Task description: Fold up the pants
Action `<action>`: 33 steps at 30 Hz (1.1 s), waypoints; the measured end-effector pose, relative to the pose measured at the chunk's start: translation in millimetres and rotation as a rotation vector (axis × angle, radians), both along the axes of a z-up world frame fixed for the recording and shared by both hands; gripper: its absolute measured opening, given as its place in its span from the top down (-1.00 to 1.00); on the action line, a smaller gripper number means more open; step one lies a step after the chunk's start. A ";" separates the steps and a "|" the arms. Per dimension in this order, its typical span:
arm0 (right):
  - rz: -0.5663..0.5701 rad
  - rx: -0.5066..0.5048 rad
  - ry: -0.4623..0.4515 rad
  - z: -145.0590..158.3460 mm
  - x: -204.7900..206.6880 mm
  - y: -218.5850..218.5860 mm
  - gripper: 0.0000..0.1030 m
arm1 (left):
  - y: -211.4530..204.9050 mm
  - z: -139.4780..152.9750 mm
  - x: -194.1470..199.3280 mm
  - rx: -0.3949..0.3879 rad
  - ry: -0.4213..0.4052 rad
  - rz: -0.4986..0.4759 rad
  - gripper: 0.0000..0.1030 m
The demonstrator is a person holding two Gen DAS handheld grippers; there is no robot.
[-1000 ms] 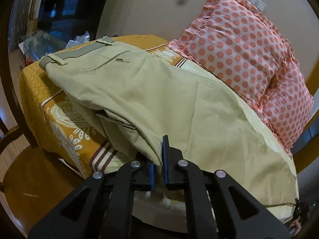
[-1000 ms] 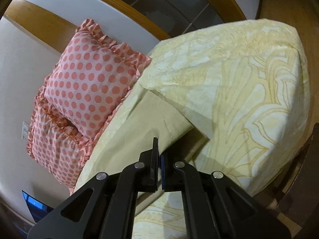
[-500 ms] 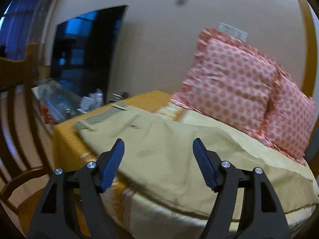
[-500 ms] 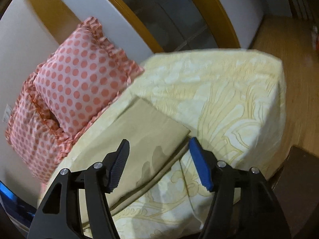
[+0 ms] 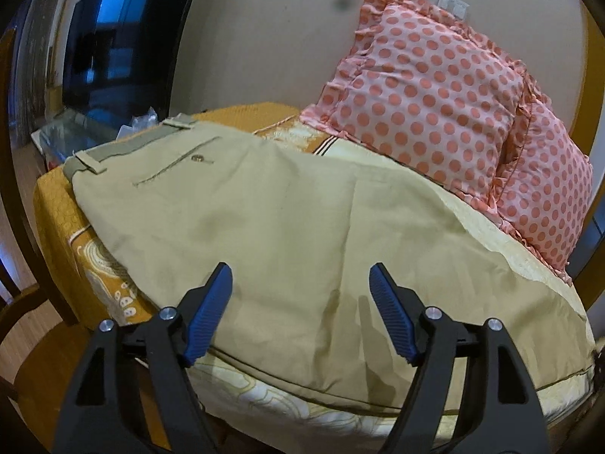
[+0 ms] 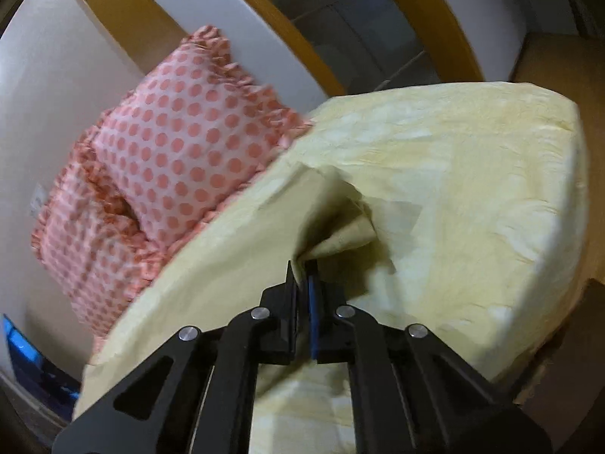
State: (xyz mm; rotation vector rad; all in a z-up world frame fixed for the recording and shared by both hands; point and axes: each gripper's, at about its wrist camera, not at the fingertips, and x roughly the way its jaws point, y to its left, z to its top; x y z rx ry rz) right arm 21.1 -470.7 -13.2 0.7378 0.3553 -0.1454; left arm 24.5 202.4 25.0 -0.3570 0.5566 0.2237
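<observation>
Khaki pants [image 5: 287, 223] lie flat along the bed, waistband [image 5: 124, 147] at the far left, legs running to the right. My left gripper [image 5: 302, 314] is open and empty, hovering just above the thigh area near the bed's front edge. In the right wrist view my right gripper [image 6: 302, 295] is shut on the leg end of the pants [image 6: 332, 227], and the fabric there is bunched and lifted off the bed.
Two pink polka-dot pillows [image 5: 435, 102] lean against the wall behind the pants, also in the right wrist view [image 6: 181, 143]. The bed has a yellow patterned sheet [image 6: 472, 174]. A wooden chair [image 5: 34, 340] stands at the front left. A dark screen [image 5: 113, 49] stands far left.
Both grippers let go of the pants and opened. The right gripper has since shut again on the leg end and lifts it. The left gripper stays open and has moved closer over the pants.
</observation>
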 end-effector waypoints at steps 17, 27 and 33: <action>1.222 -0.440 0.117 35.1 76.5 412.5 0.72 | 27.1 20.0 -26.7 -0.009 -0.076 0.098 -0.61; 1.045 -0.638 0.164 32.0 76.4 416.1 -0.27 | 86.2 -3.7 -46.9 -0.110 -0.067 0.279 -0.61; 1.090 -0.649 0.174 29.2 66.1 420.0 -0.43 | 80.5 -6.2 -31.2 -0.083 -0.037 0.257 -0.65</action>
